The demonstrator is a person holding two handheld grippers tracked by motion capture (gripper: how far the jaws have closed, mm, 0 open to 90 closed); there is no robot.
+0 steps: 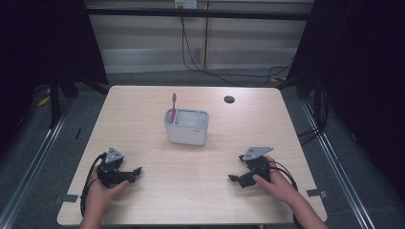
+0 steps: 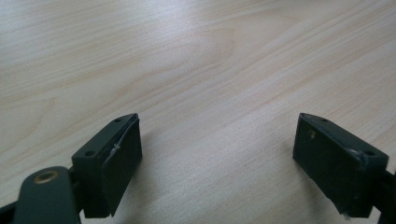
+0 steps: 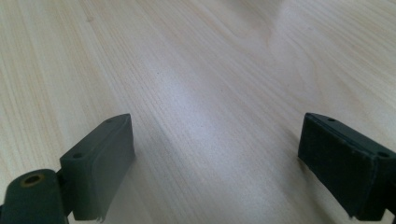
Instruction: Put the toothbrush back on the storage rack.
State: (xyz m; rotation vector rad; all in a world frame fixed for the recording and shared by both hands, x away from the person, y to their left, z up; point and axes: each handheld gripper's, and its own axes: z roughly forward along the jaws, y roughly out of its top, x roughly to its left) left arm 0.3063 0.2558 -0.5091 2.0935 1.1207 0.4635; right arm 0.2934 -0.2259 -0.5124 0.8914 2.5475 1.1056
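Observation:
A white two-compartment holder (image 1: pixel 186 126) stands mid-table, and a pink toothbrush (image 1: pixel 174 106) rises upright from its left compartment. My left gripper (image 1: pixel 136 172) rests low on the table at the near left, held by a hand, pointing toward the middle. In the left gripper view its jaws (image 2: pixel 217 158) stand wide apart over bare wood, nothing between them. My right gripper (image 1: pixel 234 179) lies at the near right, pointing inward. Its own view shows the jaws (image 3: pixel 217 163) spread wide with only tabletop between them.
The light wooden table (image 1: pixel 143 100) has a dark round cable hole (image 1: pixel 229 99) at the back right. Black cables trail from both grippers and across the floor behind. Dark curtains and metal rails flank the table.

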